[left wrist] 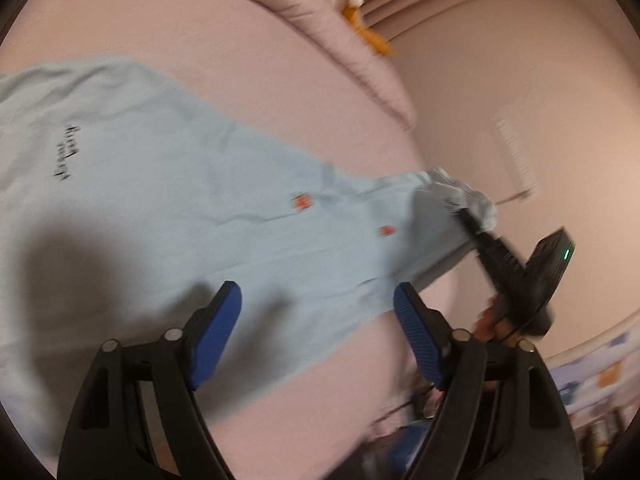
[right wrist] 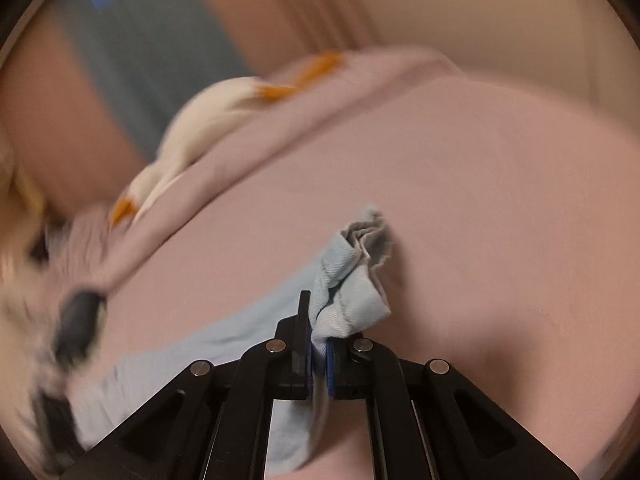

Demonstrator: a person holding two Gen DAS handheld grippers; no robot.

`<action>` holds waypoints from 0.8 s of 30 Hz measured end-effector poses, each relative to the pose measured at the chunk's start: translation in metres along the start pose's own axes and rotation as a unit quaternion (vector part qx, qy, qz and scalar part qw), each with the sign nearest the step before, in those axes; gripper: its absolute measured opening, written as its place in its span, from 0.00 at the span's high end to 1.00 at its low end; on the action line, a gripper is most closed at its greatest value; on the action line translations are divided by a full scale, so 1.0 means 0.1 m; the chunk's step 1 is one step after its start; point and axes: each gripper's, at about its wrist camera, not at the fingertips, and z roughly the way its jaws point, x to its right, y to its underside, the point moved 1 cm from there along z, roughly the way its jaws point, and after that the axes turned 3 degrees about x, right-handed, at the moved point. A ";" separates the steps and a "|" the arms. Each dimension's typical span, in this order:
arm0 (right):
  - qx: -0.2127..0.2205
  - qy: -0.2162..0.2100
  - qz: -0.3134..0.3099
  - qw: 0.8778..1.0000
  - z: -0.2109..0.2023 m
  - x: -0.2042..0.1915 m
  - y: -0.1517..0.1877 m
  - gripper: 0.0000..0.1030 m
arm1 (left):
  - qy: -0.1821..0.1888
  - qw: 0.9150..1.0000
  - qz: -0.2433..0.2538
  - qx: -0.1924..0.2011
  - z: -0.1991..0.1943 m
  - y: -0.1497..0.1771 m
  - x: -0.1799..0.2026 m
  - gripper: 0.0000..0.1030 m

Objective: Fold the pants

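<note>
pale-blue pants (right wrist: 352, 280) between right fingers (right wrist: 304, 320)

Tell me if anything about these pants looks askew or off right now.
Only the end of the pants: it is bunched into a crumpled wad in the shut right gripper, while the rest lies fairly flat on the pink bed. The left gripper hangs open above the fabric, holding nothing.

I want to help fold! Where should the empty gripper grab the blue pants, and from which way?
The right hand-held gripper already pinches one bunched end of the pants. The left hand-held gripper hangs open above the flat cloth. It should probably come down from above and pinch the near long edge, since the fabric lies flat on the pink bed and only its edges offer something to nip.
</note>
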 end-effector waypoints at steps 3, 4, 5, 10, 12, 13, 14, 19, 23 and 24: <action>0.031 -0.021 -0.126 0.991 -0.10 -0.72 0.07 0.96 | 0.058 0.997 -0.036 0.029 -0.09 -0.05 0.03 0.10; 0.039 -0.036 -0.170 0.984 -0.11 -1.00 0.17 0.96 | 0.076 0.995 -0.046 0.036 -0.13 -0.06 0.02 0.10; 0.041 -0.047 -0.195 0.979 -0.11 -1.16 0.26 0.96 | 0.091 0.993 -0.054 0.043 -0.13 -0.09 0.01 0.09; 0.023 -0.089 -0.312 0.946 0.09 -1.89 0.91 0.96 | 0.120 0.987 -0.104 0.031 -0.02 -0.10 -0.23 0.04; 0.004 -0.105 -0.340 0.935 0.20 -2.07 1.18 0.96 | 0.117 0.984 -0.133 0.019 0.04 -0.08 -0.40 0.06; -0.004 -0.110 -0.353 0.929 0.24 -2.14 1.31 0.96 | 0.113 0.984 -0.138 0.016 0.05 -0.06 -0.45 0.10; -0.011 -0.111 -0.371 0.922 0.27 -2.21 1.42 0.96 | 0.112 0.984 -0.135 0.015 0.06 -0.06 -0.46 0.14; -0.015 -0.108 -0.438 0.892 0.30 -2.36 1.68 0.96 | 0.076 0.993 -0.089 0.023 -0.07 -0.12 -0.47 0.88; -0.005 -0.110 -0.443 0.890 0.33 -2.46 1.61 0.96 | 0.051 0.997 -0.036 0.049 -0.28 -0.14 -0.48 0.90; -0.005 -0.117 -0.438 0.891 0.31 -2.48 1.59 0.96 | 0.046 0.997 -0.025 0.056 -0.33 -0.15 -0.46 0.92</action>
